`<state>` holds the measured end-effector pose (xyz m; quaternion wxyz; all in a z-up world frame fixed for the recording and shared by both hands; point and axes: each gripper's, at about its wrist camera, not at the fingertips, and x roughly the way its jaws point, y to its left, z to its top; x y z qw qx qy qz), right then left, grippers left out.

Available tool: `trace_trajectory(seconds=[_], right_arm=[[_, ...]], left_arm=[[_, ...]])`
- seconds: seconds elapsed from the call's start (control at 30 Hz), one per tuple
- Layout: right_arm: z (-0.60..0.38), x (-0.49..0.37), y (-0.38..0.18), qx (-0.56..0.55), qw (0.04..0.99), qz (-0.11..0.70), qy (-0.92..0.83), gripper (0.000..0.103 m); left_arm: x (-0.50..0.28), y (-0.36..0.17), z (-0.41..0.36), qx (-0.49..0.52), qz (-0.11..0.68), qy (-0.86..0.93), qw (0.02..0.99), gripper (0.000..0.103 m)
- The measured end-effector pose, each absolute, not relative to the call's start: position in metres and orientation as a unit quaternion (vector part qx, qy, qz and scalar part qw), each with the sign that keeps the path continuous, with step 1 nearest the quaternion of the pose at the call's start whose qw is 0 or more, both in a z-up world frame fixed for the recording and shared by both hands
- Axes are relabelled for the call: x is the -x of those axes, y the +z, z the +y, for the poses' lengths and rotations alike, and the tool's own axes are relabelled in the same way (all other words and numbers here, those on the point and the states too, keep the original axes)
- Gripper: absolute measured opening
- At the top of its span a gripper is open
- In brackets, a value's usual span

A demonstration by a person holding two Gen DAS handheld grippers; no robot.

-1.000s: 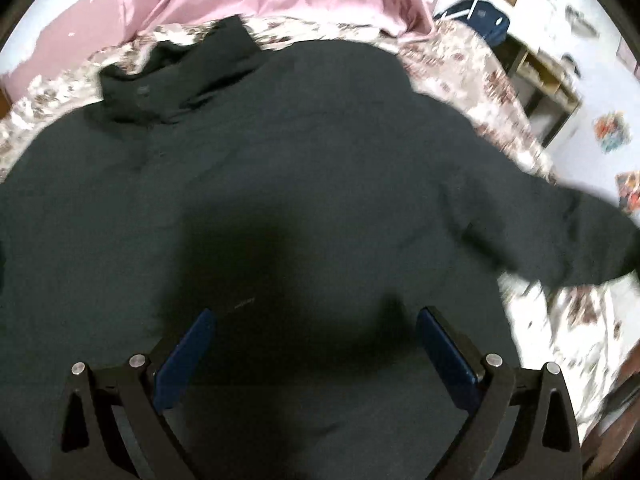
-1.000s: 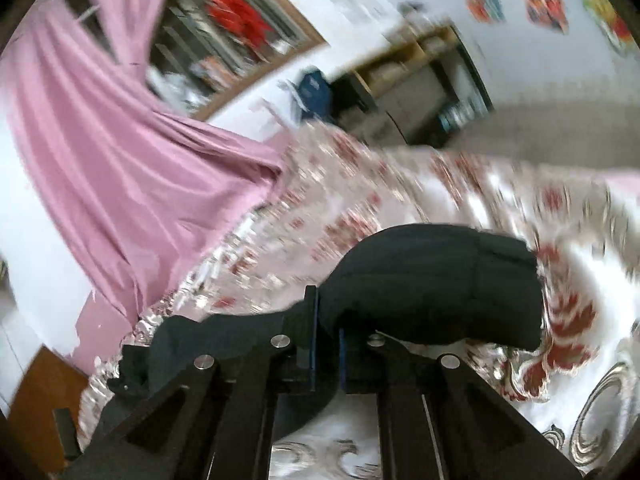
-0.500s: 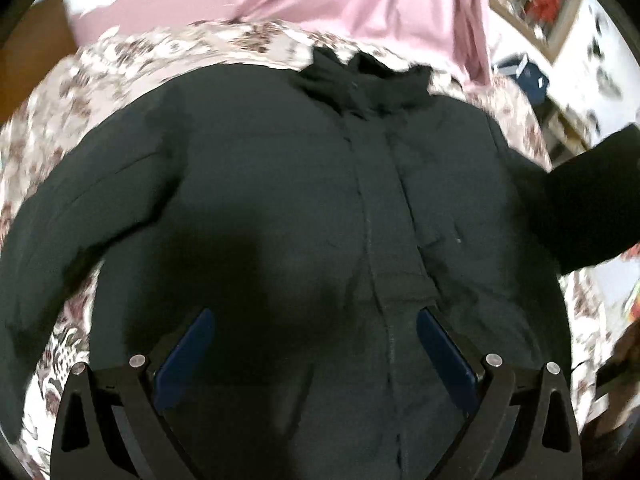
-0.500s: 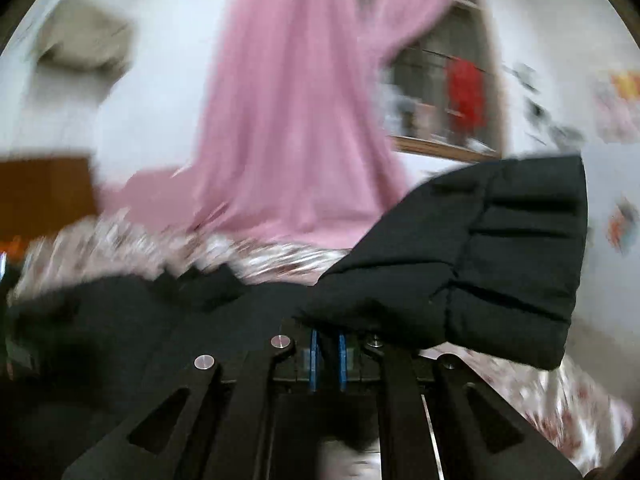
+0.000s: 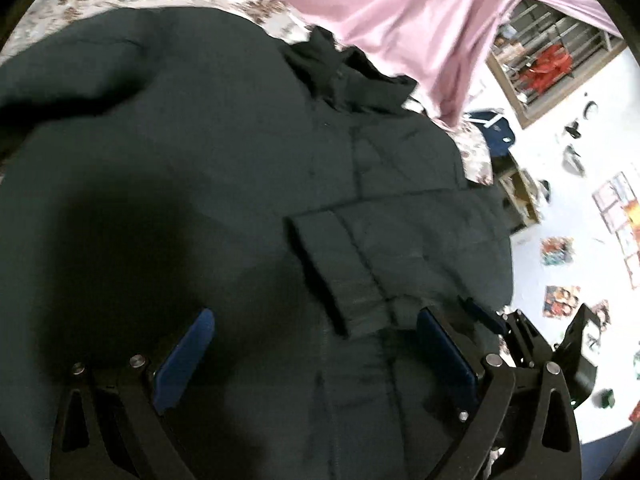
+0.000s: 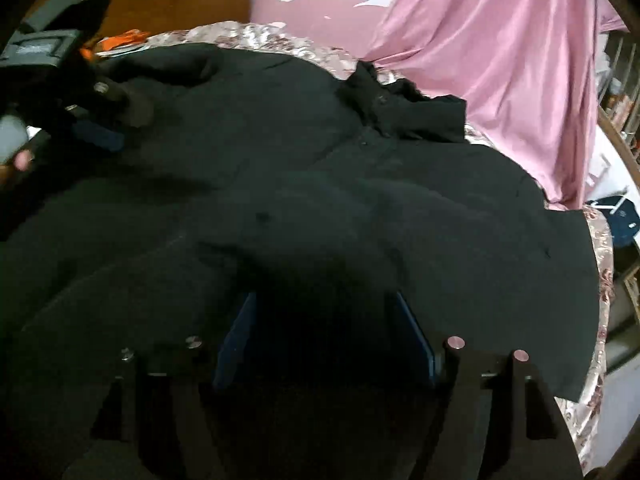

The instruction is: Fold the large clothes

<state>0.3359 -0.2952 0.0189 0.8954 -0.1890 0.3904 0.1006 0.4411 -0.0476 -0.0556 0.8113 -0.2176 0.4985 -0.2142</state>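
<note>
While both tools stand spread with nothing between their blue pads, the risk we judge most likely is the folded sleeve (image 5: 352, 264) sliding back off the chest: padded fabric springs, and nothing pins it down. The left tool (image 5: 316, 356) hovers over the lower front of the black padded jacket (image 5: 224, 168), released; the right tool (image 6: 324, 336) hangs over the same garment, also released, so neither holds cloth. A second hazard — a pad snagging the cuff as a tool moves across, dragging the sleeve askew. The jacket lies face up on the floral bedspread (image 5: 476, 156), which covers the bed, collar (image 5: 348, 76) toward the pink curtain (image 5: 400, 16), front placket closed as far as we can tell. One sleeve is laid across the chest with its ribbed cuff near the centre line; the other sleeve (image 5: 68, 60) is stretched outward at the far side, not yet folded, in our judgement. In the right view the garment looks bulky, dark and softly rumpled — thick enough that any fold will sit high and want to reopen.
</note>
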Motion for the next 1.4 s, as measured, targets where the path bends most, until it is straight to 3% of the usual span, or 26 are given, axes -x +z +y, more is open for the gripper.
trace_trajectory(seconds=[0.2,0.4,0.43,0.47,0.73,0.8,0.83,1.4], right_arm=[[-0.344,-0.304,0.047,0.16,0.918,0.358,0.059,0.065],[-0.405,-0.284,0.07,0.05,0.945,0.324,0.005,0.065],[-0.412,-0.278,0.072,0.034,0.947,0.319,0.002,0.065],[-0.418,-0.275,0.072,0.024,0.949,0.315,-0.002,0.065],[-0.445,-0.36,0.06,-0.017,0.942,0.331,-0.046,0.065],[-0.452,-0.368,0.063,-0.024,0.942,0.332,-0.051,0.065],[-0.456,-0.368,0.064,-0.03,0.942,0.331,-0.052,0.065],[-0.459,-0.372,0.062,-0.048,0.944,0.321,-0.053,0.065]], left_arm=[[-0.462,-0.084,-0.091,0.258,0.551,-0.254,0.752,0.102],[-0.48,-0.104,-0.113,0.281,0.564,-0.198,0.751,0.101],[-0.482,-0.105,-0.116,0.284,0.562,-0.191,0.753,0.094],[-0.484,-0.105,-0.12,0.284,0.562,-0.188,0.754,0.076],[-0.486,-0.087,-0.149,0.194,0.553,-0.151,0.796,0.046],[-0.485,-0.079,-0.155,0.158,0.549,-0.133,0.81,0.018],[-0.483,-0.075,-0.158,0.114,0.55,-0.113,0.82,0.011],[-0.452,-0.015,-0.157,-0.021,0.467,-0.149,0.871,0.008]])
